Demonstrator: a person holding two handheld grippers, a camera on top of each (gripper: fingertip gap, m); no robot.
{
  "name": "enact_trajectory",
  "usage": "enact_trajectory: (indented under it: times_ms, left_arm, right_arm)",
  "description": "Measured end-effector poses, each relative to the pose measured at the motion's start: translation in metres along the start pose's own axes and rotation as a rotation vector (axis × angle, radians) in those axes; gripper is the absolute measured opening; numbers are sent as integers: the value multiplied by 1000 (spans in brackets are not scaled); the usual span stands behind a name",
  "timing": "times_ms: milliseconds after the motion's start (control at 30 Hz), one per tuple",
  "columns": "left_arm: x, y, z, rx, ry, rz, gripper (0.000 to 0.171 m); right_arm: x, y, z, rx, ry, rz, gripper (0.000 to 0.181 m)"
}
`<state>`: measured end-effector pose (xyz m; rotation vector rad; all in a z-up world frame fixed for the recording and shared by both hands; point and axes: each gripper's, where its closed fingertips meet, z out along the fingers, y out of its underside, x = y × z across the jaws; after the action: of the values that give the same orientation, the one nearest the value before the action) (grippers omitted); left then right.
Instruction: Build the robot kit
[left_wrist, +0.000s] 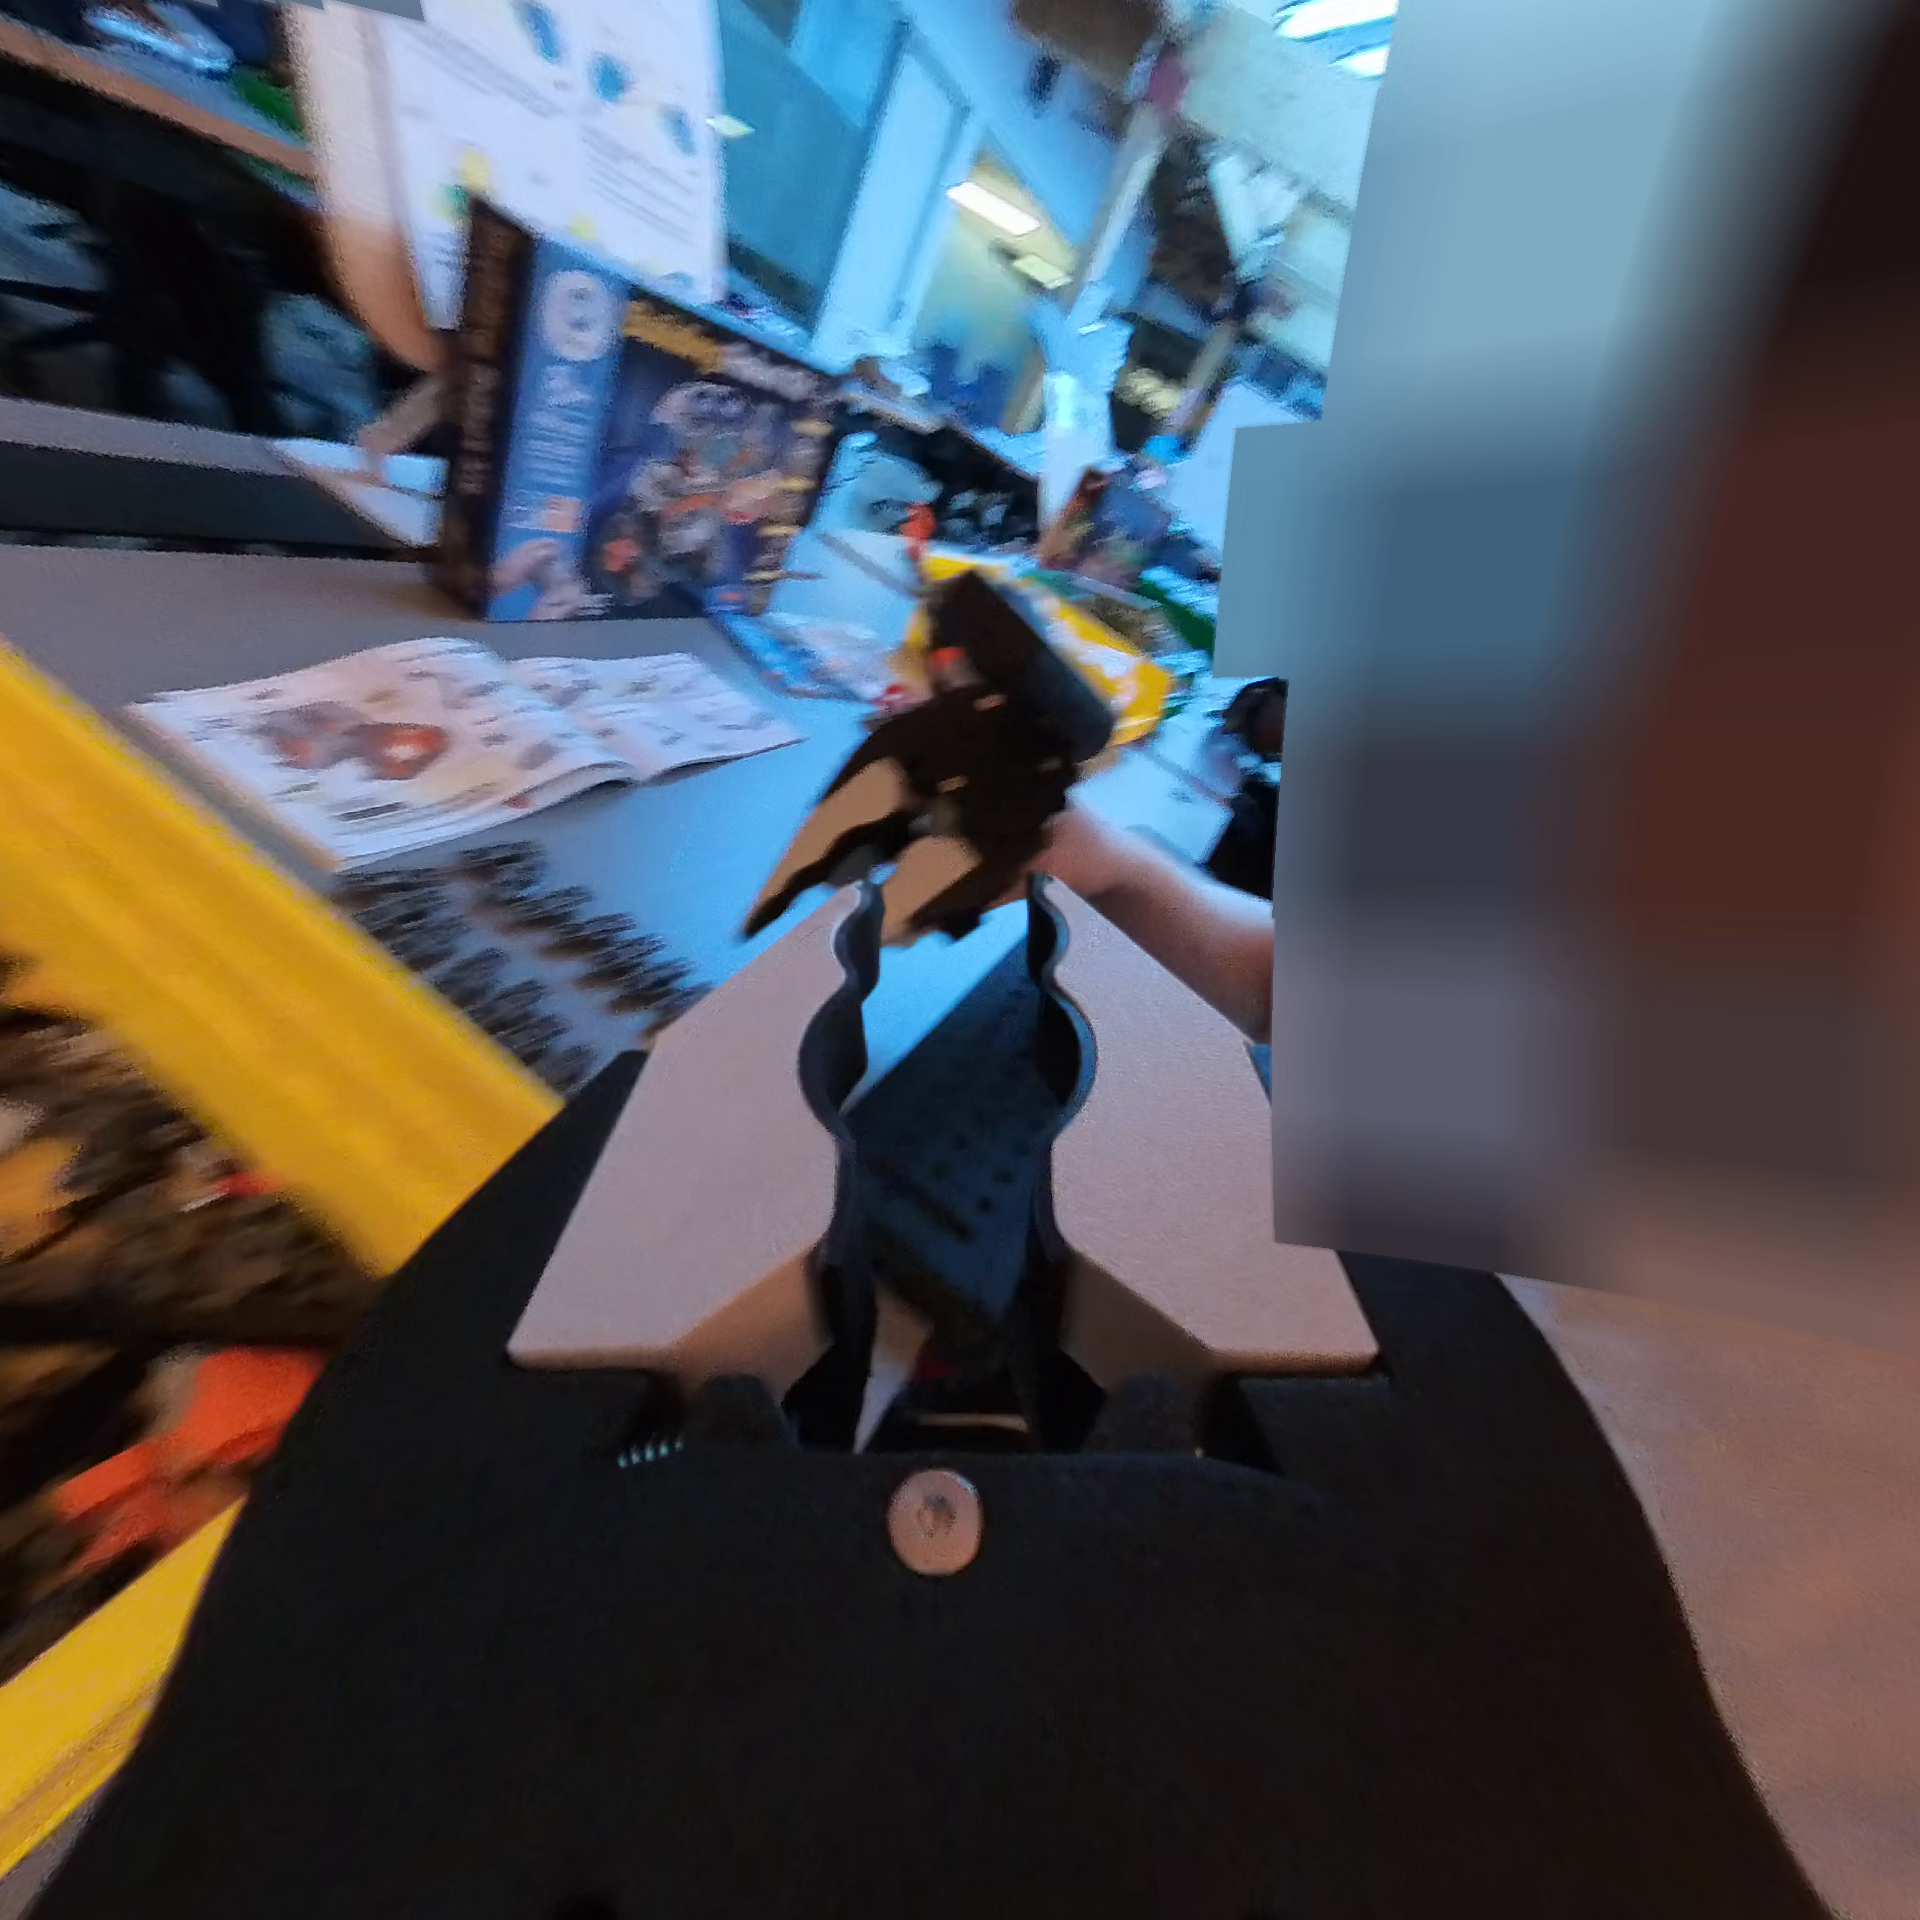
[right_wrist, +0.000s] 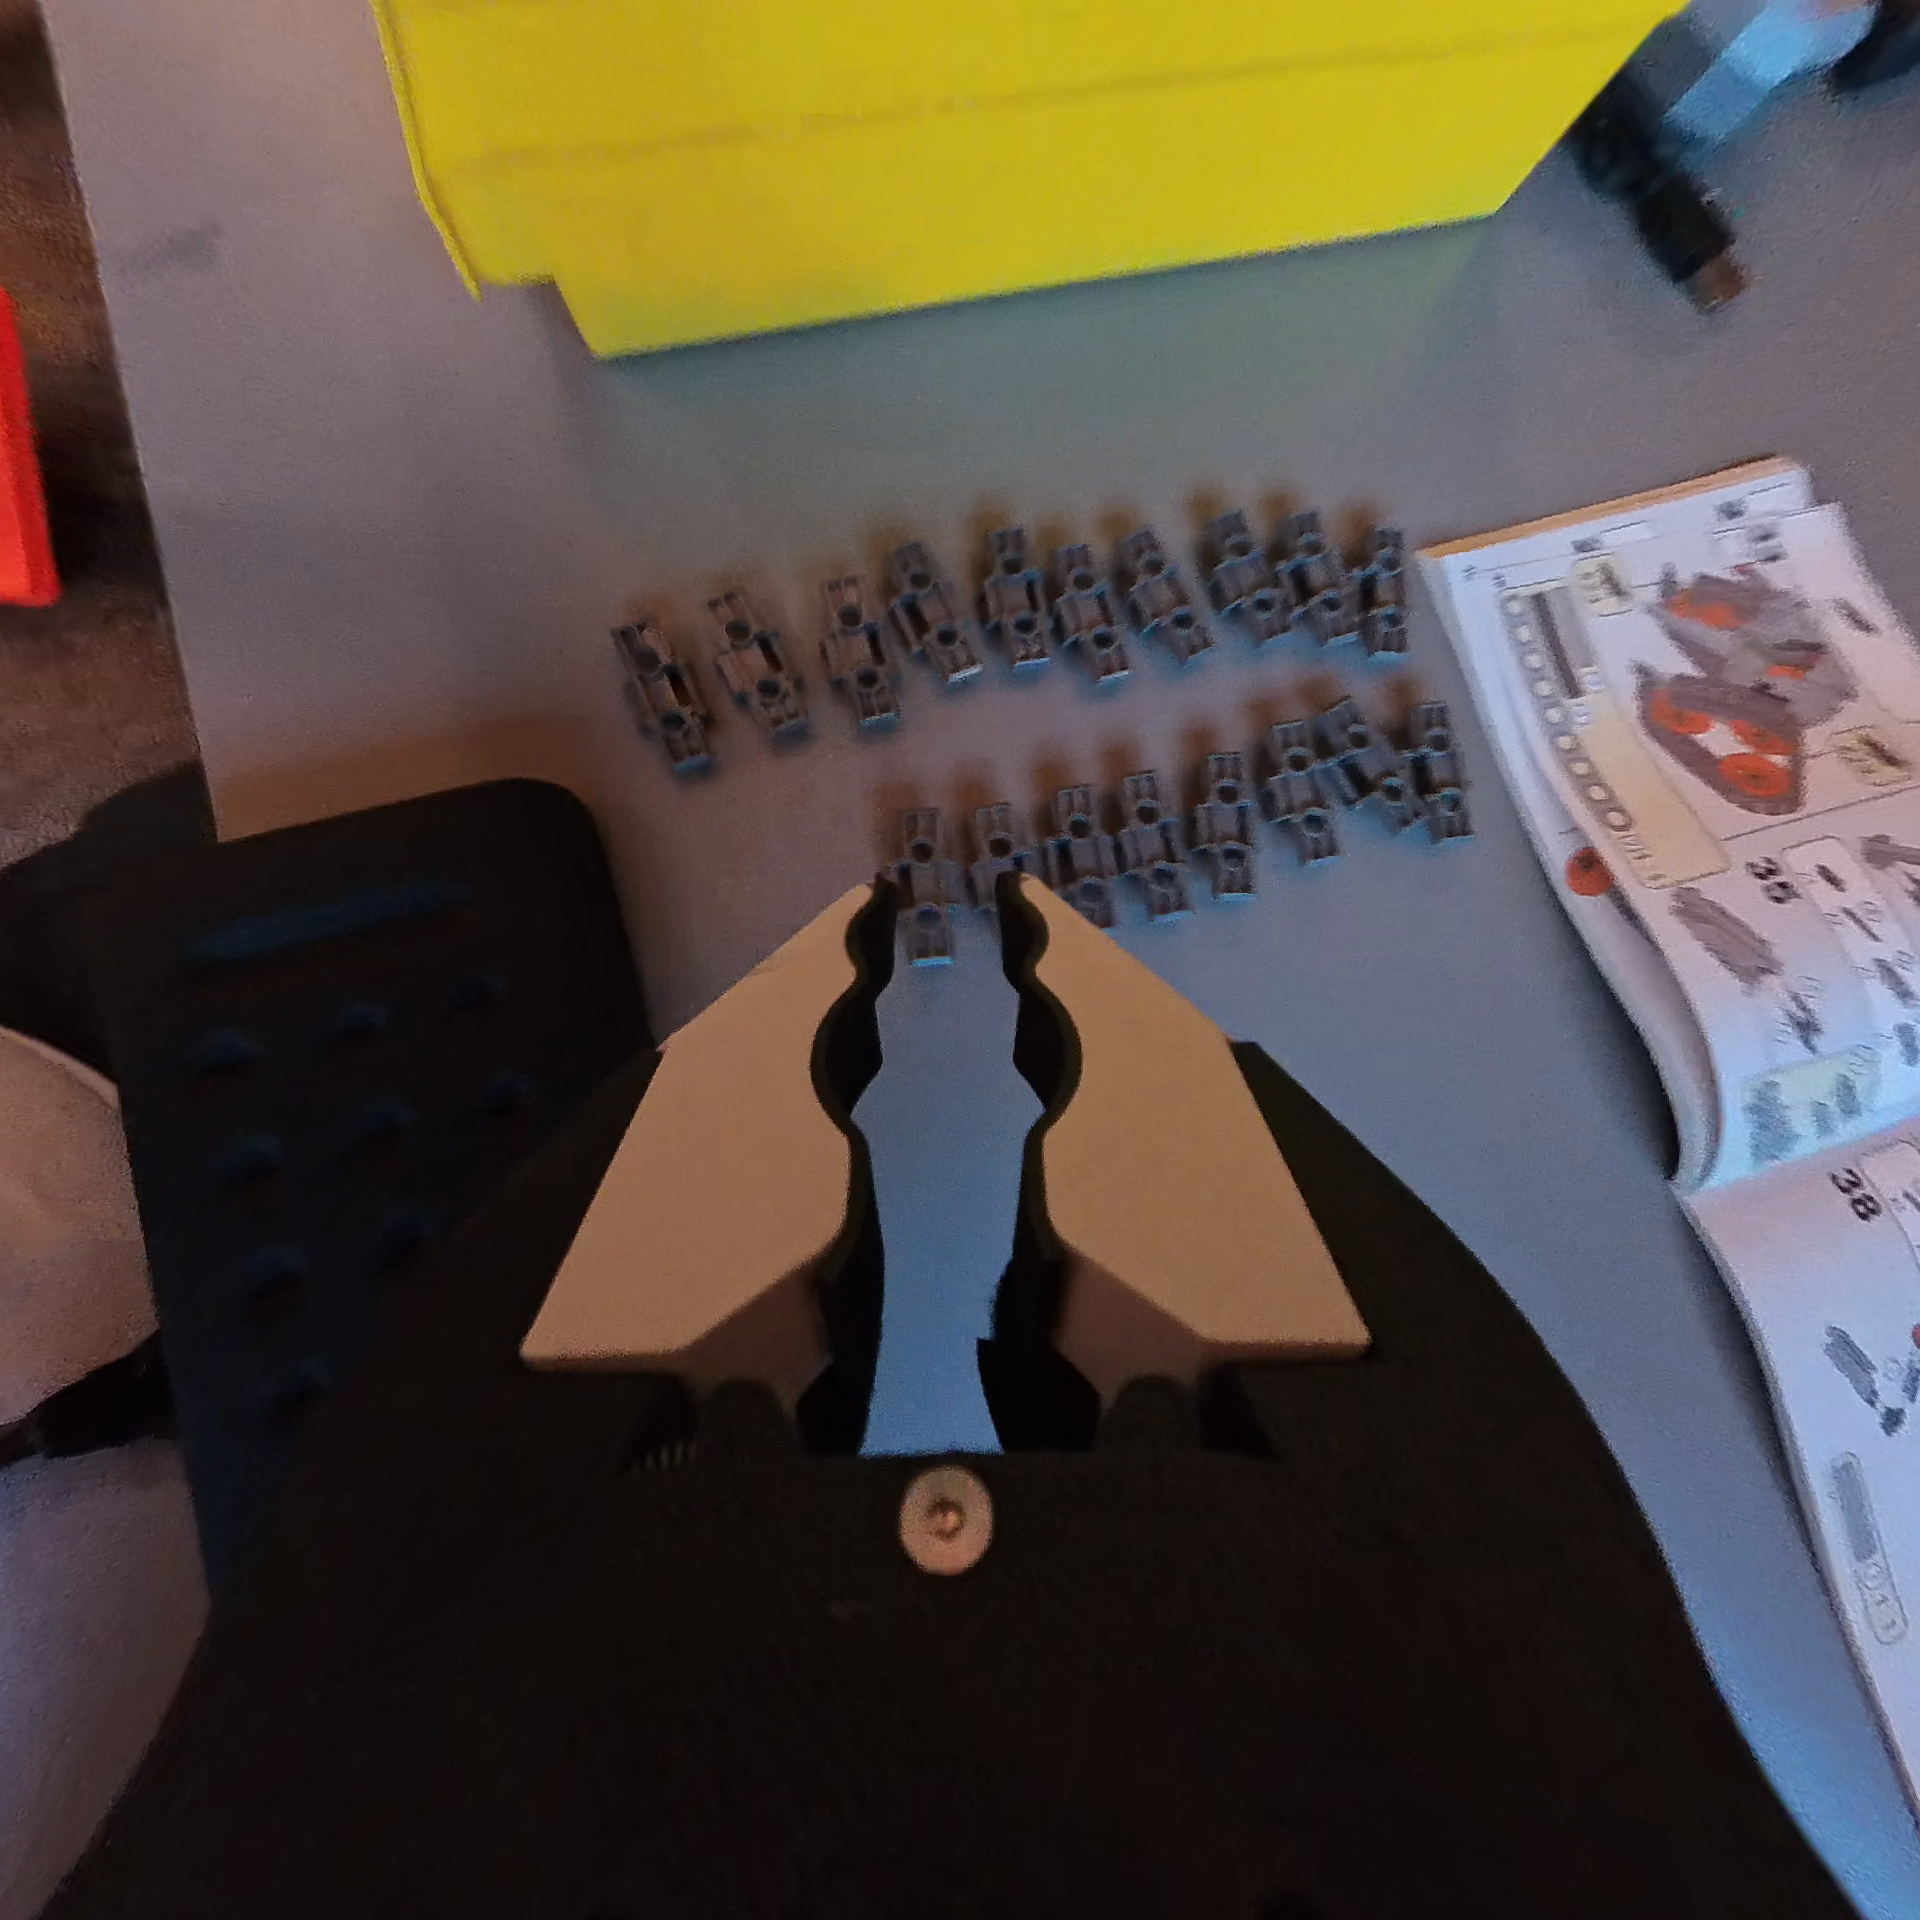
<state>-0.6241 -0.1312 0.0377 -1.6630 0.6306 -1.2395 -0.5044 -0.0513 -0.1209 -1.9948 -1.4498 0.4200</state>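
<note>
Right tongs (right_wrist: 943, 894): jaws apart, nothing between them. They hang over the near row of small grey link pieces (right_wrist: 1049, 644), tips either side of the endmost piece (right_wrist: 925, 904) of that row. Contact with it cannot be told; frame is motion-blurred. The gap looks just wider than the piece, which would suit straddling it.

The pieces lie in two rough rows on the grey worktop (right_wrist: 343, 499), each one apart from its neighbours or barely touching. Laid out this way, probably so single pieces can be taken without disturbing the rest.

Yellow box (right_wrist: 935, 166) stands at the far edge of the worktop beyond the rows. Open instruction booklet (right_wrist: 1662, 831) lies flat to the right of the rows, pages up, presumably for reference. A black studded plate (right_wrist: 353, 1039) sits at the near left edge, partly under the tongs' body.

Left tongs (left_wrist: 951, 904): raised off the worktop, tilted, jaws parted, holding nothing. A dark perforated part shows through the gap; it seems to lie behind, not gripped. Beyond the tips the other tongs show in the air. A picture box (left_wrist: 623, 447) stands upright toward the far edge.
</note>
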Motion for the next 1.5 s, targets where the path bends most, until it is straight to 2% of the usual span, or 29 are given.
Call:
enact_trajectory:
  times_ms: [33, 167, 300, 433, 500, 600, 767, 900, 1067, 1333, 1500]
  left_arm:
    - [-16, -3, -8, -24, -81, 19, 29]
    - [-84, -27, -39, -145, -361, 92, 39]
    - [-164, -39, -55, -414, -606, 79, 42]
    - [-241, -22, -63, -769, -790, 82, 30]
    - [-274, -11, -69, -933, -869, 92, 33]
    - [-305, 4, -68, -1063, -902, 92, 28]
    - [-332, 21, -64, -1167, -902, 63, 19]
    - [-348, 21, -56, -1197, -921, 132, 16]
    - [-355, 29, -53, -1283, -893, 227, 10]
    - [-354, 40, -51, -1310, -842, 173, 13]
    - [-356, 39, -54, -1336, -860, 221, 5]
  right_arm:
    - [5, 0, -6, 23, 14, 4, 19]
    - [30, 3, -23, 111, 77, 12, 19]
    - [43, 2, -31, 202, 80, 56, 19]
    - [47, 4, -32, 235, 68, 67, 19]
    - [48, 7, -30, 226, 77, 58, 19]
    - [49, 11, -28, 205, 95, 26, 19]
    - [50, 13, -28, 207, 102, 11, 19]
    - [49, 12, -29, 220, 80, 29, 19]
    - [49, 11, -32, 238, 70, 40, 19]
    - [43, 11, -30, 239, 26, 58, 19]
    - [42, 11, -30, 233, 25, 46, 19]
